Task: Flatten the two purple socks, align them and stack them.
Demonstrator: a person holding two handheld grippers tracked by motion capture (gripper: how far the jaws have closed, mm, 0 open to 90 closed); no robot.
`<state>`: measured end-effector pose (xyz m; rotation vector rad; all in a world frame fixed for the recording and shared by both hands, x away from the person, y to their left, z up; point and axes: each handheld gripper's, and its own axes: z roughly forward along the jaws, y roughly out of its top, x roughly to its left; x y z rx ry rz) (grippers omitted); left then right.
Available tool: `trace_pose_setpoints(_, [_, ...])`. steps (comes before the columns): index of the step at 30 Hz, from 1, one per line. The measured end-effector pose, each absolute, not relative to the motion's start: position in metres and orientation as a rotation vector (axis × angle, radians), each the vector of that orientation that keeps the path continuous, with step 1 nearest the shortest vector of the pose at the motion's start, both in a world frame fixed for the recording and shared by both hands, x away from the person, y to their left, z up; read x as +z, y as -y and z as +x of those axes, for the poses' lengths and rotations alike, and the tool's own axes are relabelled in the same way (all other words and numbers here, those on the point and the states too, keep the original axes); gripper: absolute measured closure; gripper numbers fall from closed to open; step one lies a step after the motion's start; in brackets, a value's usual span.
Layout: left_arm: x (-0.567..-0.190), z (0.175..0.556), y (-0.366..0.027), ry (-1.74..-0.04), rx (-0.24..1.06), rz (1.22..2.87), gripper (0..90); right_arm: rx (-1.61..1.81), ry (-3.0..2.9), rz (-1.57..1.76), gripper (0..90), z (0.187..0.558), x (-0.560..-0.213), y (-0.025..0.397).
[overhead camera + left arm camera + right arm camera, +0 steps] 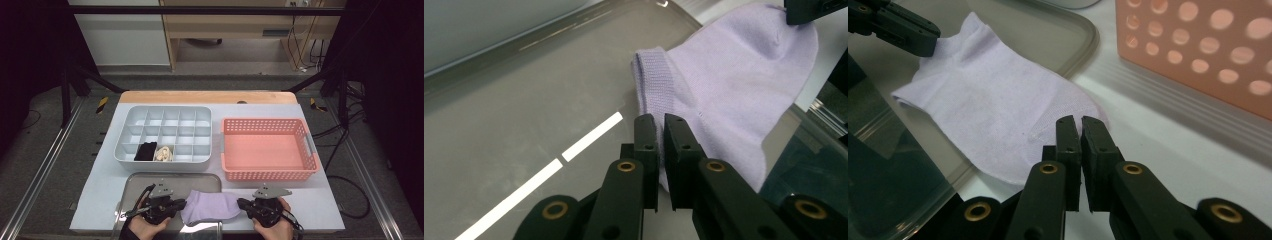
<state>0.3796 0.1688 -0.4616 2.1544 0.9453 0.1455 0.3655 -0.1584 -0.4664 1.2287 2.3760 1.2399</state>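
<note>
- The counter sits in even overhead light, while the room around it falls off to near black.
- Glare streaks the steel tray as white bars in the left gripper view.
- Up close, the black jaws are soft and out of focus.
- The pink basket blurs at the frame's edge.
</note>
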Motion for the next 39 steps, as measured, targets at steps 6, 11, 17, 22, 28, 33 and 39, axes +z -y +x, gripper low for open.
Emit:
trace_pose_setpoints(6, [-0.466, 0.377, -0.168, -0.943, 0.180, 2.150, 80.9, 1.239, -2.364, 1.237, 80.3, 0.367, -0.478, 0.153])
trace_pose_setpoints(11, [-0.472, 0.376, -0.165, -0.937, 0.198, 2.158, 72.0, 1.239, -2.362, 1.245, 74.8, 0.368, -0.484, 0.149])
trace_pose_setpoints(17, [-0.474, 0.373, -0.162, -0.940, 0.216, 2.159, 70.1, 1.240, -2.356, 1.228, 75.0, 0.367, -0.488, 0.147])
trace_pose_setpoints(22, [-0.474, 0.372, -0.161, -0.972, 0.197, 2.148, 78.5, 1.246, -2.351, 1.235, 85.1, 0.365, -0.488, 0.146])
trace_pose_setpoints(28, [-0.472, 0.372, -0.162, -0.978, 0.215, 2.142, 82.4, 1.184, -2.334, 1.224, 87.4, 0.369, -0.483, 0.150])
trace_pose_setpoints(33, [-0.473, 0.372, -0.162, -0.974, 0.225, 2.147, 82.4, 1.152, -2.278, 1.229, 87.2, 0.379, -0.482, 0.154])
trace_pose_setpoints(39, [-0.473, 0.372, -0.163, -0.972, 0.226, 2.137, 80.0, 1.230, -2.257, 1.207, 77.2, 0.381, -0.481, 0.155])
